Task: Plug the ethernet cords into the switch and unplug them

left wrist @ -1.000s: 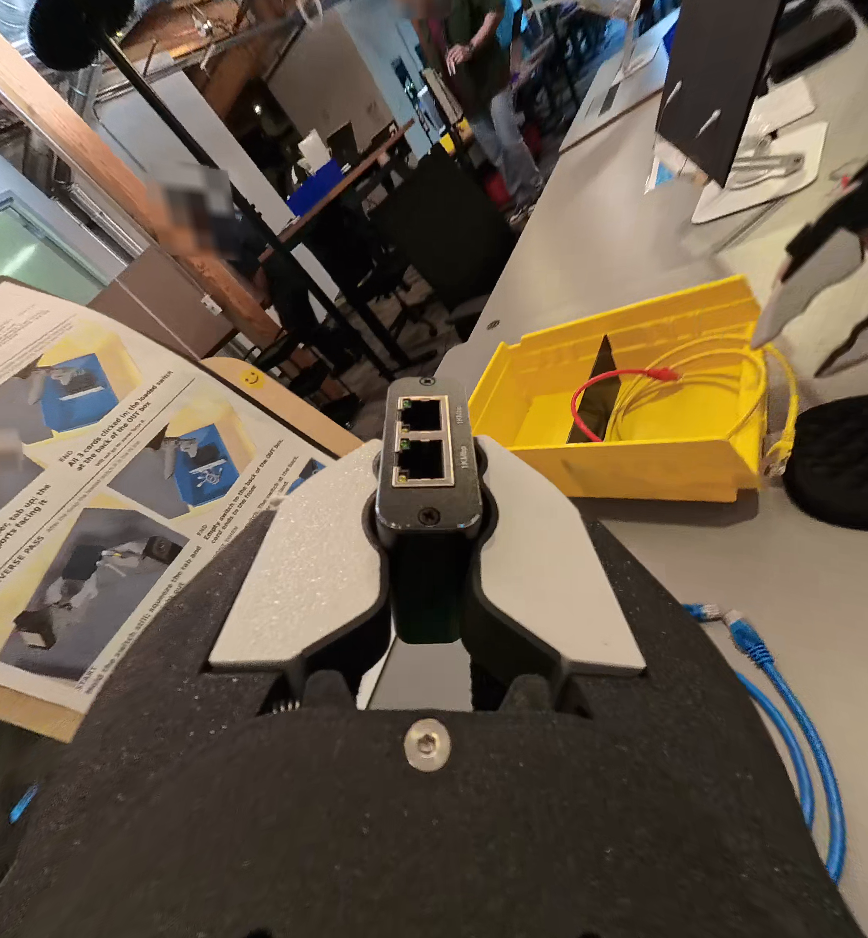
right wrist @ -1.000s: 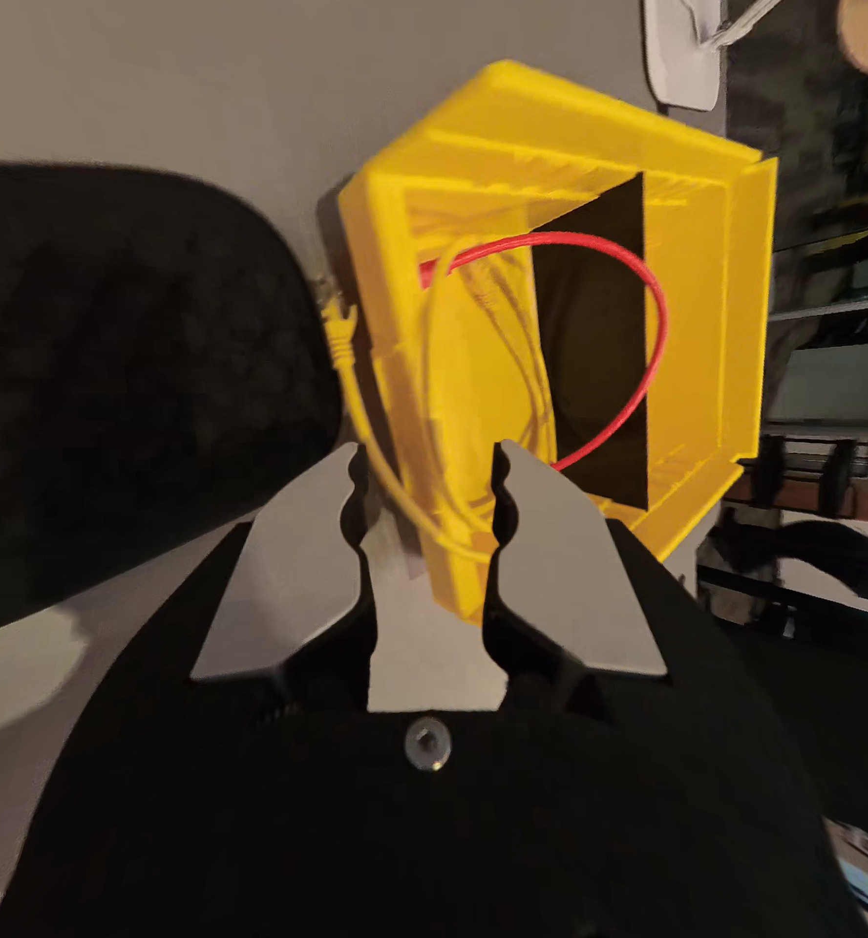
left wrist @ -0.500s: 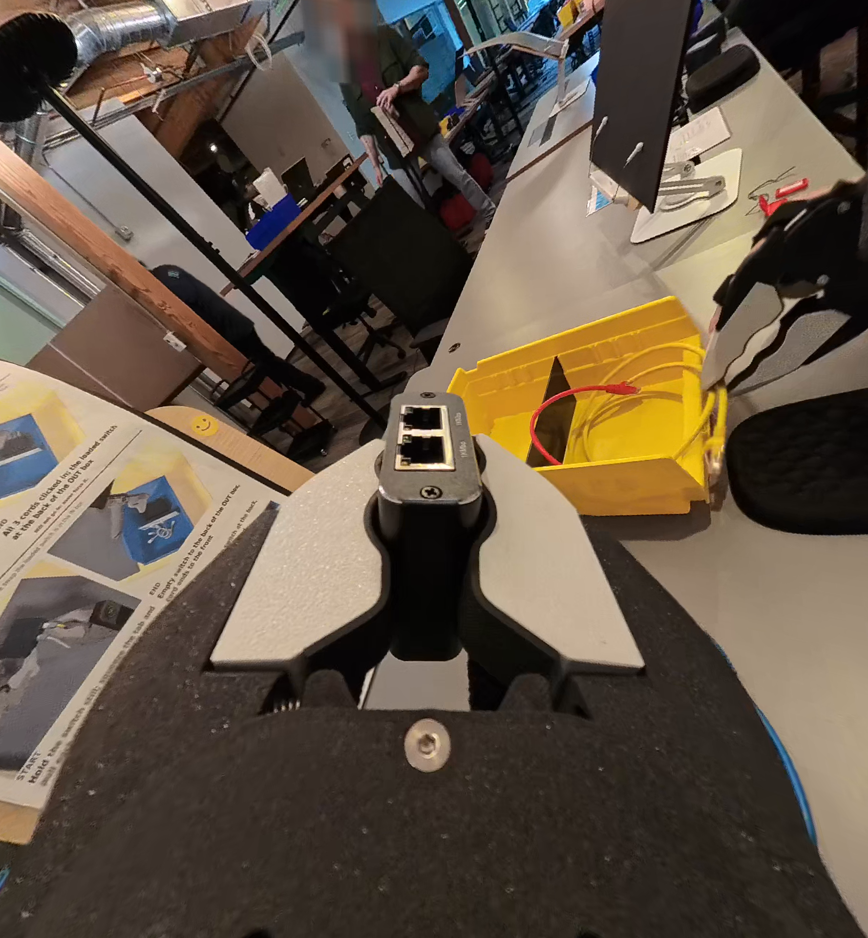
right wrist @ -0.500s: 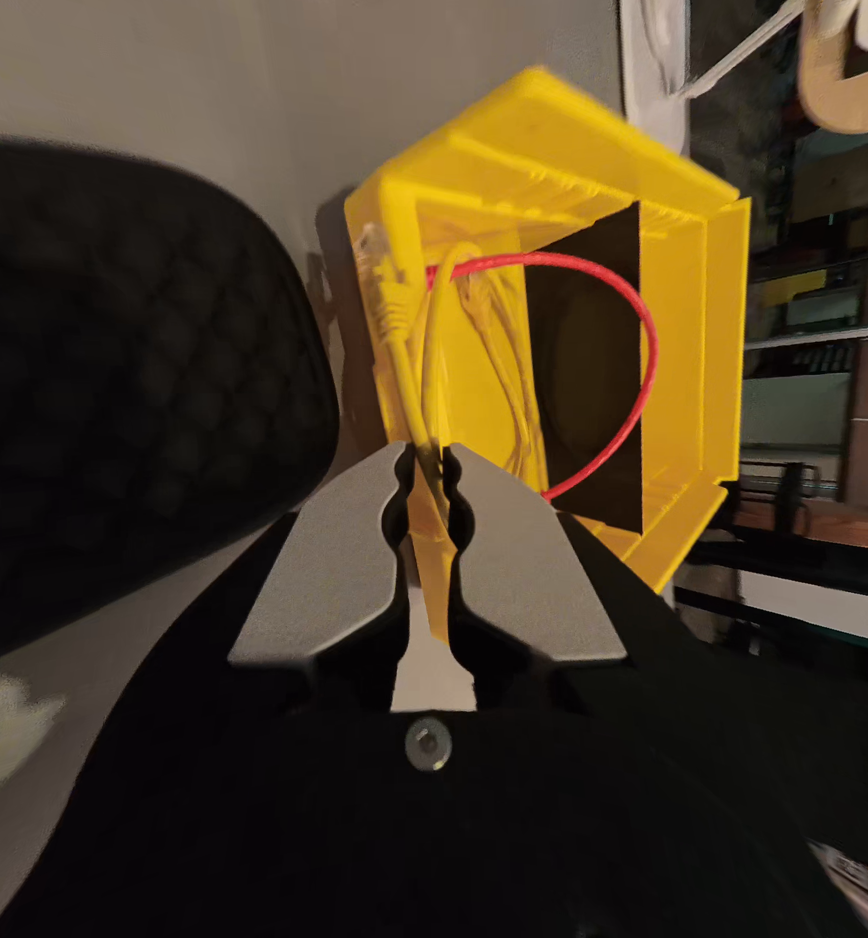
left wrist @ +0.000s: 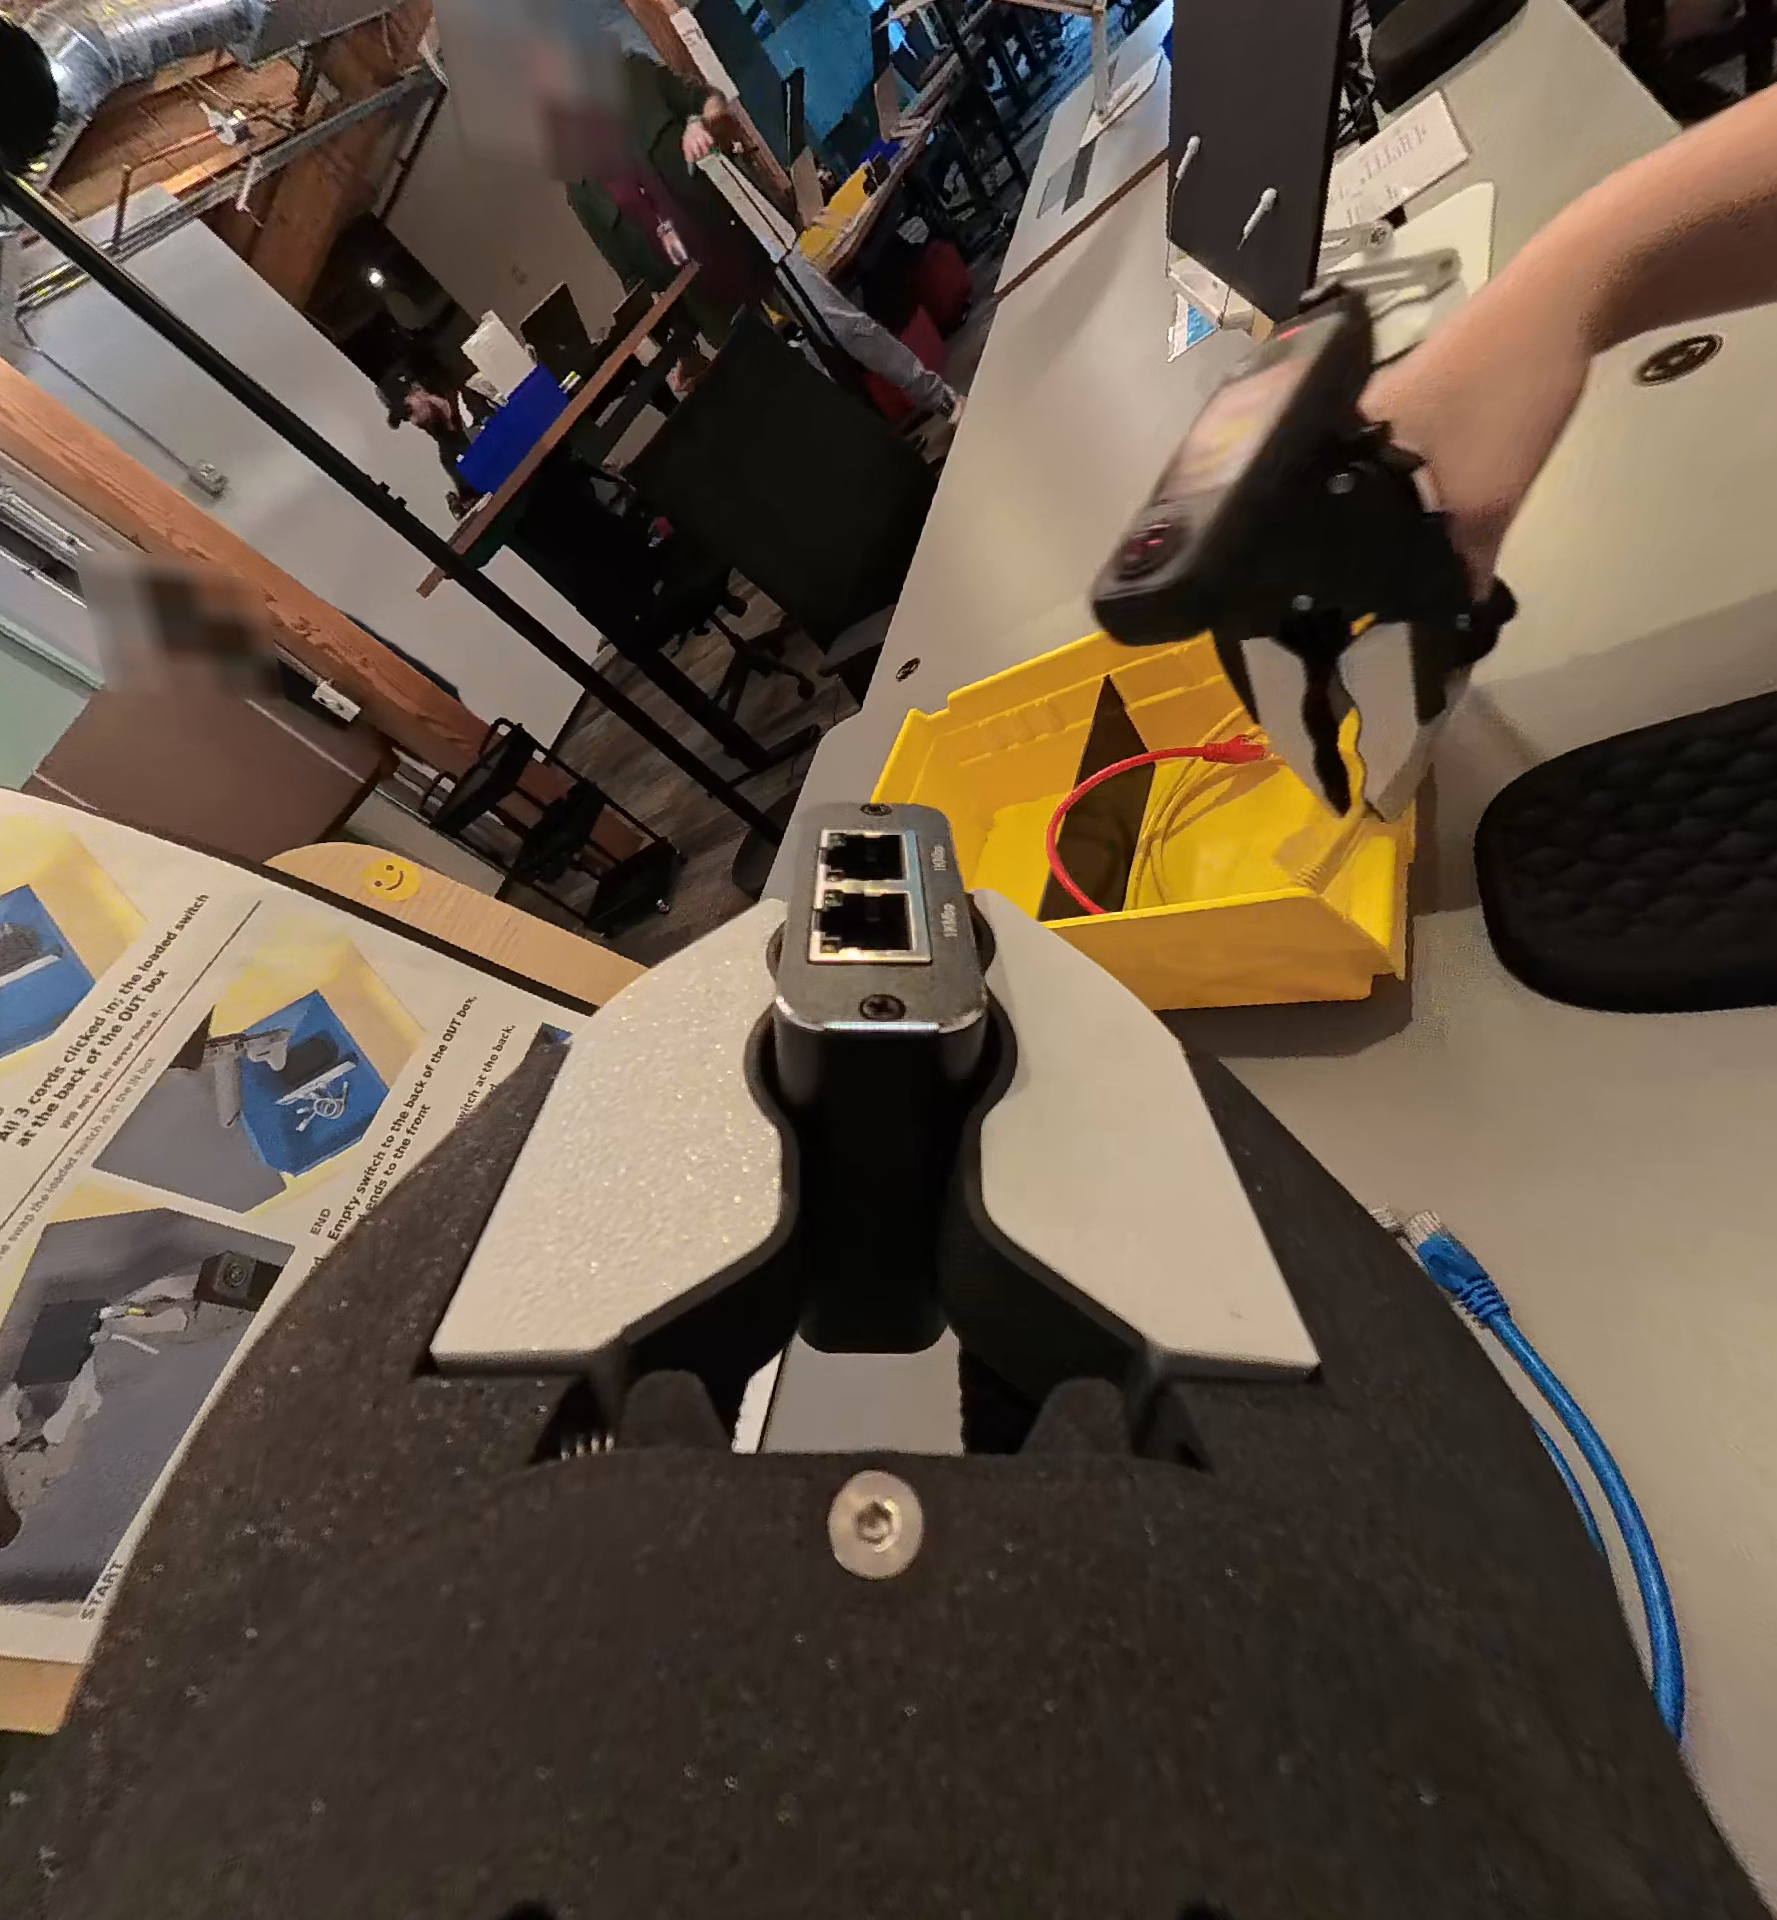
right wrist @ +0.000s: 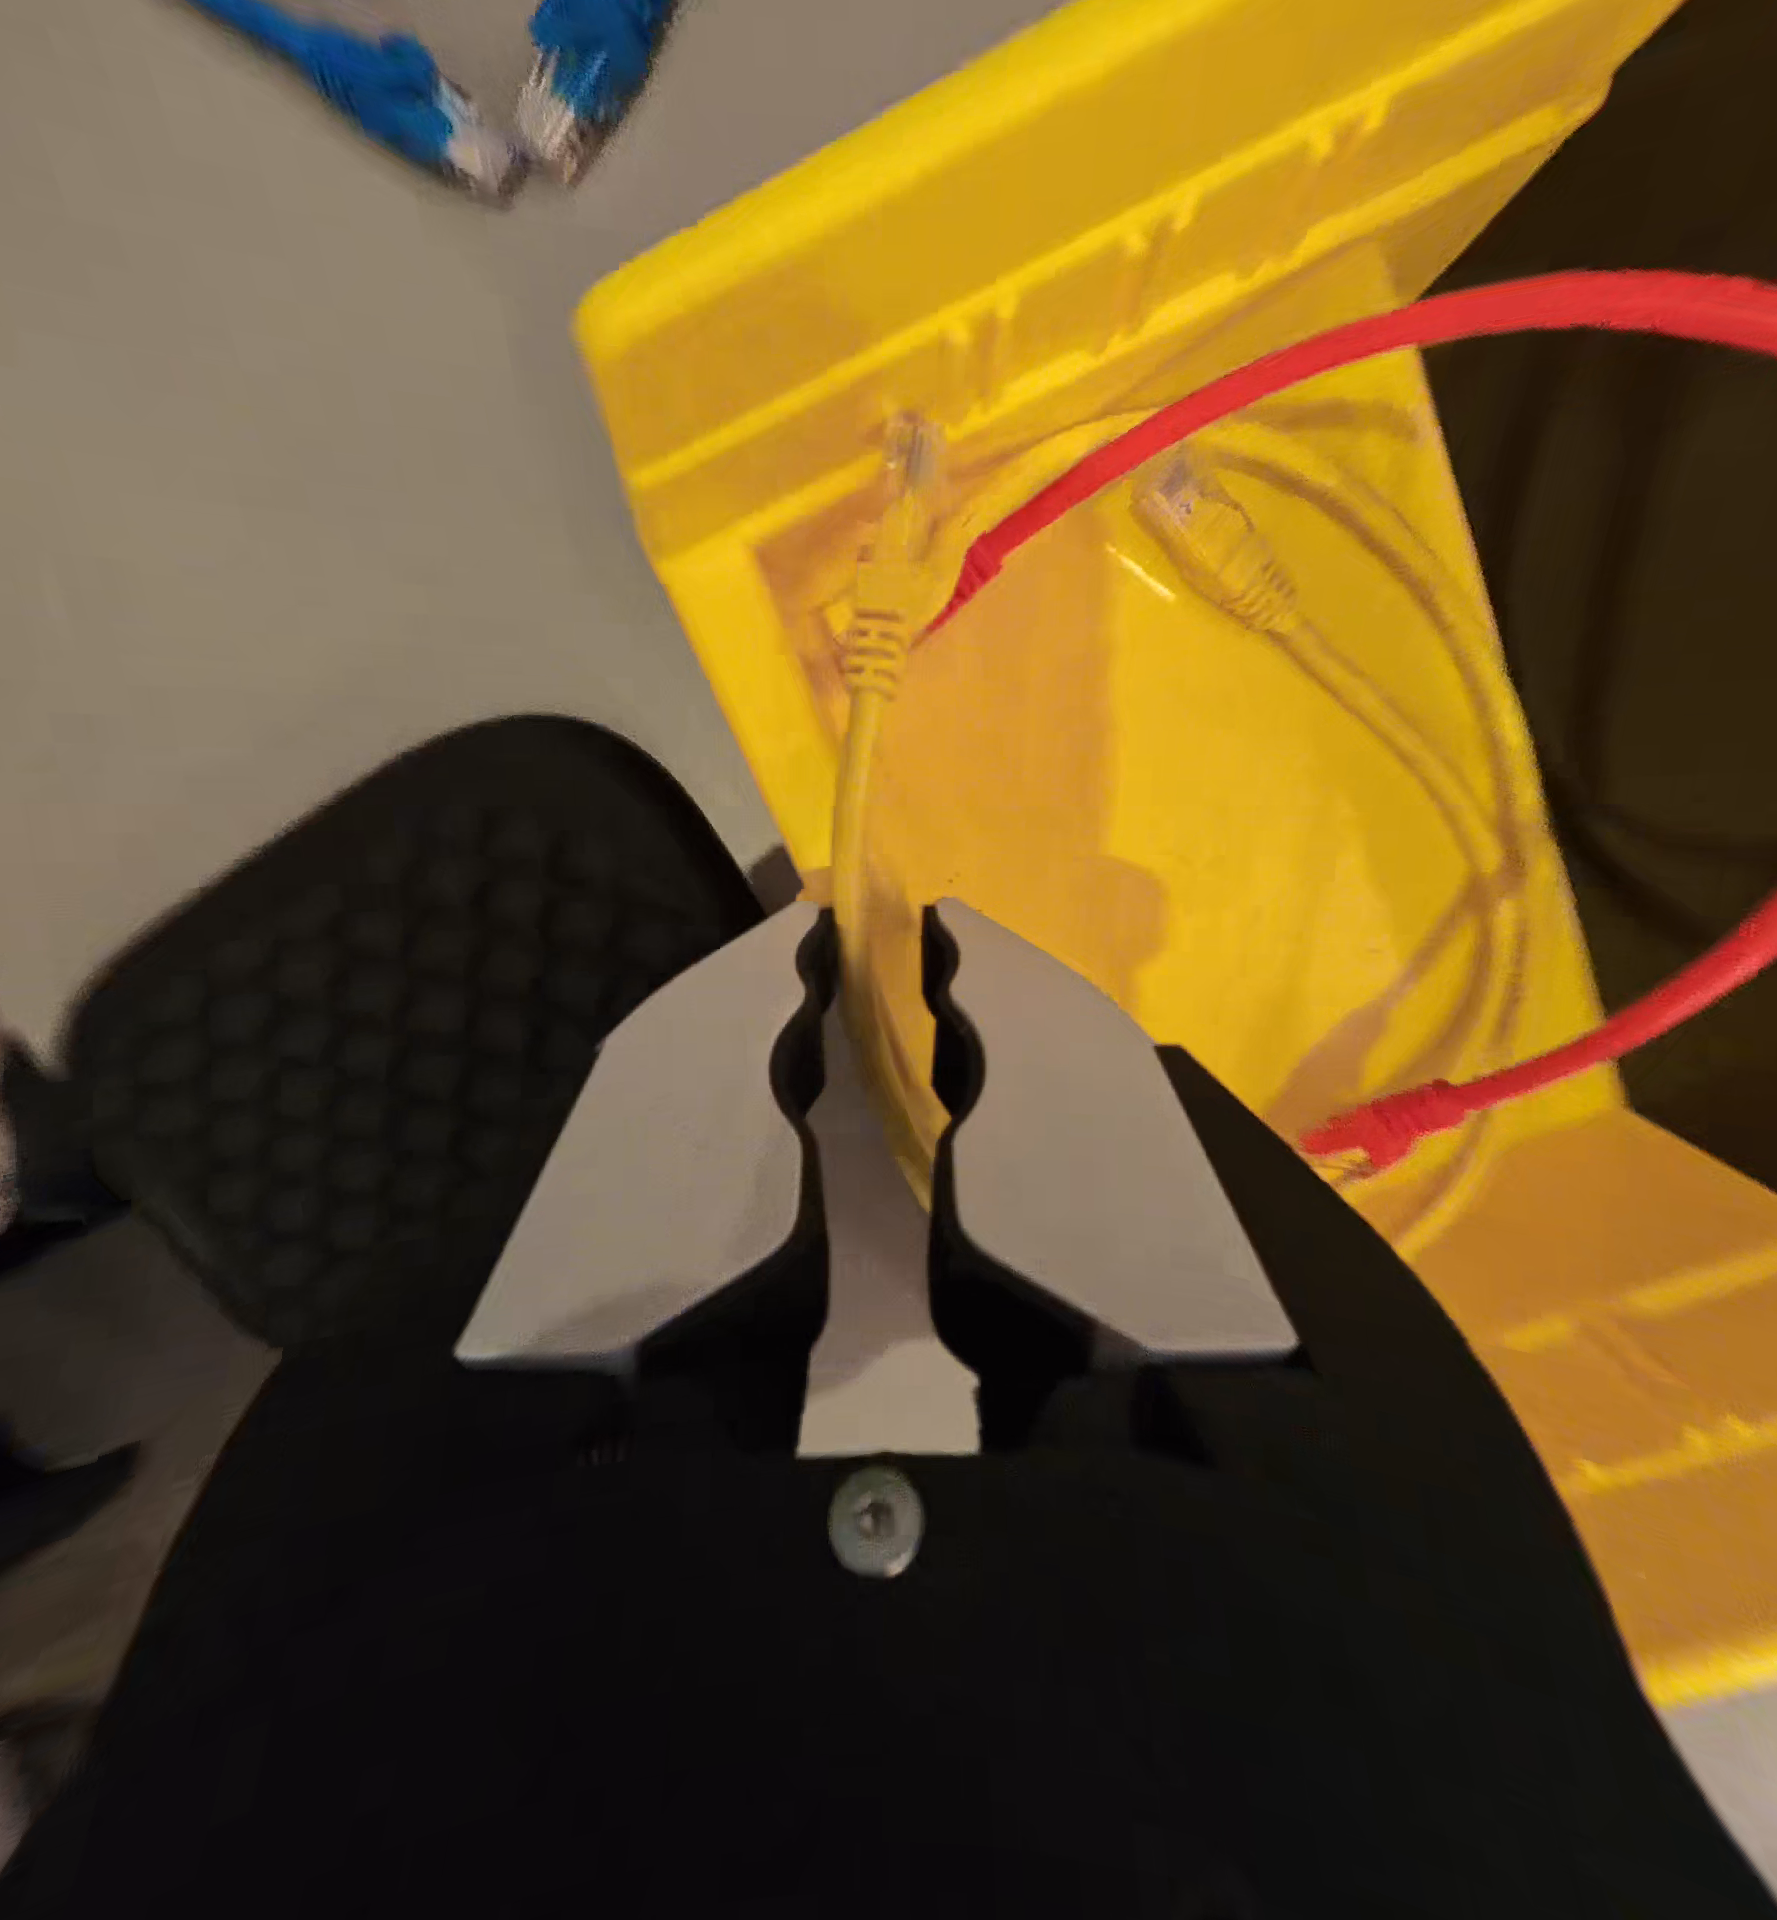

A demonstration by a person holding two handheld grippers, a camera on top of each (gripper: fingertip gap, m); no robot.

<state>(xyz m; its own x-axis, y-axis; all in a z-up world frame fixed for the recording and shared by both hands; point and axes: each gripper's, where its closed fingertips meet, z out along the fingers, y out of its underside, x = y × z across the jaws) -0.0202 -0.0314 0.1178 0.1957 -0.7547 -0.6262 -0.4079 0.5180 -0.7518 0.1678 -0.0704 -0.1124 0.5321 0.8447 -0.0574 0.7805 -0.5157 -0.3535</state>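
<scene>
Switch (left wrist: 879, 971) sits clamped in your left hand-held gripper (left wrist: 879, 1049), both ports empty; your right hand-held gripper (right wrist: 876, 935) has just narrowed onto the yellow cord (right wrist: 856, 790), ready to lift from the yellow bin (right wrist: 967, 239).

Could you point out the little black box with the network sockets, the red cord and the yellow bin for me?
Small black metal network switch (left wrist: 868, 920): left wrist view, on its socket face.
Thin red ethernet cord (right wrist: 1403, 312): right wrist view, on its arching middle.
Yellow plastic bin (left wrist: 1248, 951): left wrist view, on its near outer wall.

Dark switch (left wrist: 879, 935) upright, ports empty; yellow cord (right wrist: 863, 831) in bin (right wrist: 1071, 260).
</scene>
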